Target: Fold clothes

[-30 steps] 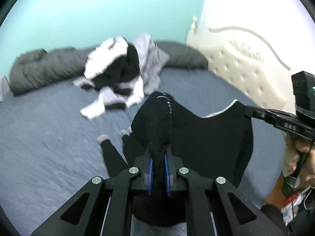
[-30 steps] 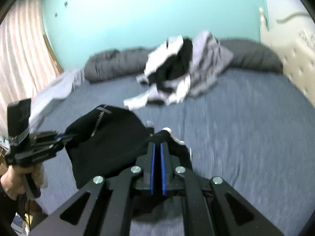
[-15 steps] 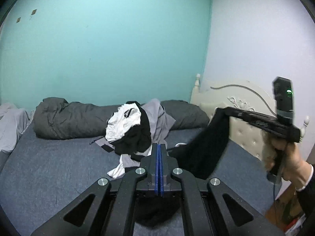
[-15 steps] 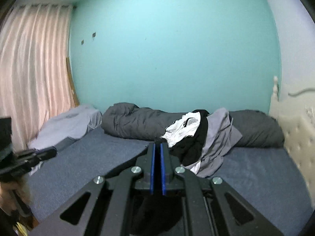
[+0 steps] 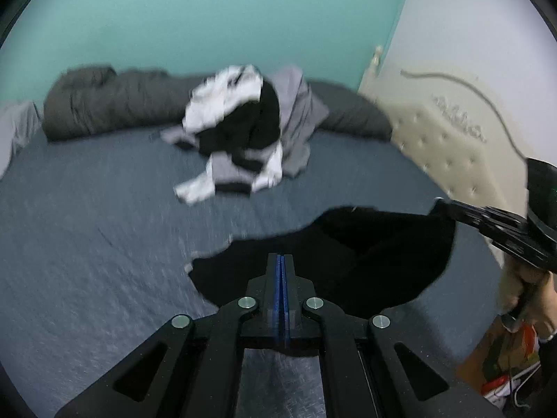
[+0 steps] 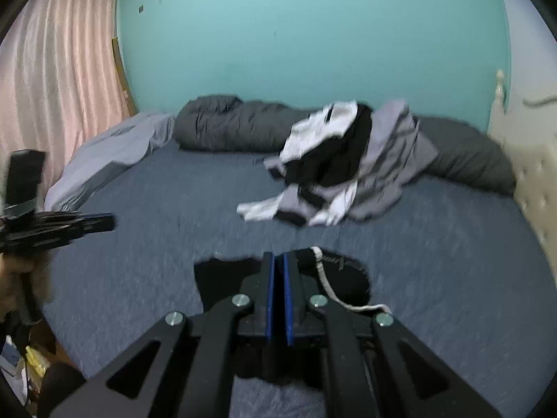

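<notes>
A big bed with a dark blue cover (image 6: 435,261) holds a messy pile of black, white and grey clothes (image 6: 341,167), a long dark grey rolled blanket (image 6: 226,129) and a flat black garment (image 5: 348,261).

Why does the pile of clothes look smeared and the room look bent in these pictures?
Left wrist view: motion blur smears the clothes pile and black garment; the gripper stays sharp. Right wrist view: the pile is similarly smeared, and the fisheye lens bows the curtain and walls, with dark corners.
</notes>
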Demonstrator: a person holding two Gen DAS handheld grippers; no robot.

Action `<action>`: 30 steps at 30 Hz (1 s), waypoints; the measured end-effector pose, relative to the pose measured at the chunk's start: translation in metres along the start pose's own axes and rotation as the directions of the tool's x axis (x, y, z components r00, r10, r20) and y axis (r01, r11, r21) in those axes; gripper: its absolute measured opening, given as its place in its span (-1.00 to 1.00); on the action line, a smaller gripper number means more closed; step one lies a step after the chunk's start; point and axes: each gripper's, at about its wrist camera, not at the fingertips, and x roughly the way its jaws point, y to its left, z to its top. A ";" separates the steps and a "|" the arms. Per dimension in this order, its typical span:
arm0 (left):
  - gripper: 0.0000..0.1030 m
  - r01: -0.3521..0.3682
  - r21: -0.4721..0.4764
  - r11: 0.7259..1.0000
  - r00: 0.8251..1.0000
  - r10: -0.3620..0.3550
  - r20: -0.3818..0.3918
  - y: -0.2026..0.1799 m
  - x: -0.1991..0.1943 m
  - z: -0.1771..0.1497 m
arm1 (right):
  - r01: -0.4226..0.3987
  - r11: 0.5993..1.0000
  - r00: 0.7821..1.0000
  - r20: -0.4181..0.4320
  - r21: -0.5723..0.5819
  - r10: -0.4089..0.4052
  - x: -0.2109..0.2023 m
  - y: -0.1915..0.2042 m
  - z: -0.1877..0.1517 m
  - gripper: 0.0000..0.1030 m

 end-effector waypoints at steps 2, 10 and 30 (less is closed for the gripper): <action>-0.56 0.000 0.017 1.000 1.000 0.000 -0.024 -0.005 0.022 -0.003 | -0.019 1.000 1.000 -0.022 0.009 0.019 0.008 -0.006 -0.024 -0.91; 0.10 0.007 0.085 0.996 0.993 0.004 -0.120 -0.024 0.108 -0.013 | -0.039 0.998 0.994 -0.097 0.046 0.043 0.027 -0.029 -0.082 -0.90; 0.74 -0.039 0.250 0.967 0.951 0.112 -0.287 -0.041 0.259 0.004 | -0.001 0.983 0.983 -0.180 0.183 0.035 0.077 -0.109 -0.136 -0.90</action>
